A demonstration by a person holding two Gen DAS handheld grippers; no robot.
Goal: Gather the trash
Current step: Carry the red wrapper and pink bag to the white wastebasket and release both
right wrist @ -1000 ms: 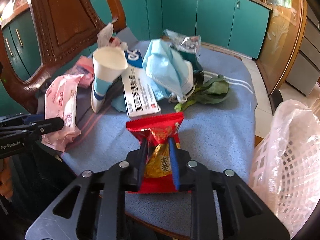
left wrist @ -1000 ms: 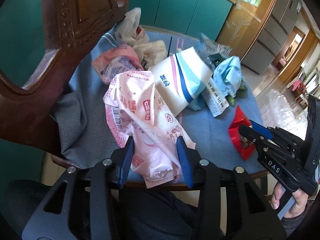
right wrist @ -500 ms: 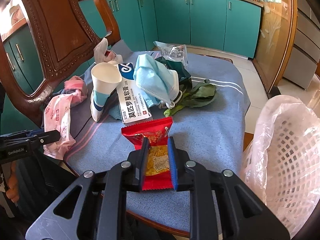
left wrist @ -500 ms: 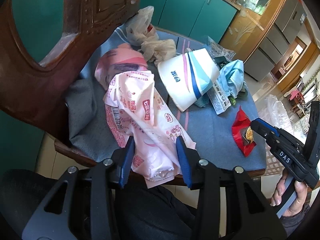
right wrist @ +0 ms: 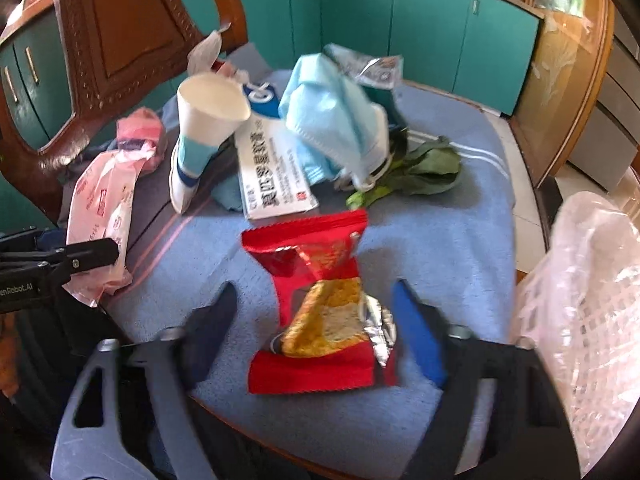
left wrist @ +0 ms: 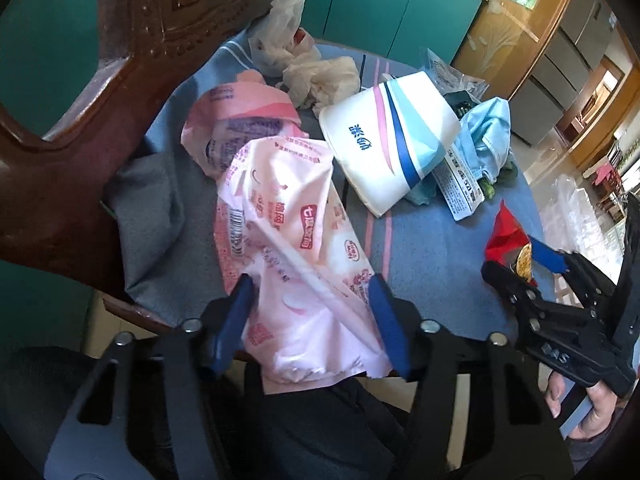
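Note:
A long pink wrapper (left wrist: 288,232) lies on the blue cloth (left wrist: 432,264) and hangs over the near edge. My left gripper (left wrist: 310,292) straddles its lower end; the jaws are opening and the blue pads stand just off its sides. A red snack wrapper (right wrist: 320,320), torn open with yellow print showing, lies flat on the cloth between the fingers of my right gripper (right wrist: 314,292). Those jaws are opening wide and touch nothing. The right gripper (left wrist: 520,268) also shows beside the red wrapper (left wrist: 504,236) in the left wrist view.
More litter lies behind: a paper cup (right wrist: 208,116), a blue face mask (right wrist: 336,120), a medicine box (right wrist: 272,176), green leaves (right wrist: 424,168), a second pink wrapper (left wrist: 240,120) and crumpled tissue (left wrist: 320,76). A carved wooden chair back (left wrist: 100,100) rises at left. A bag-lined white basket (right wrist: 580,300) stands right.
The right gripper's jaws have spread and let go of the red wrapper, which now lies flat on the cloth. The left gripper's jaws have widened around the pink wrapper.

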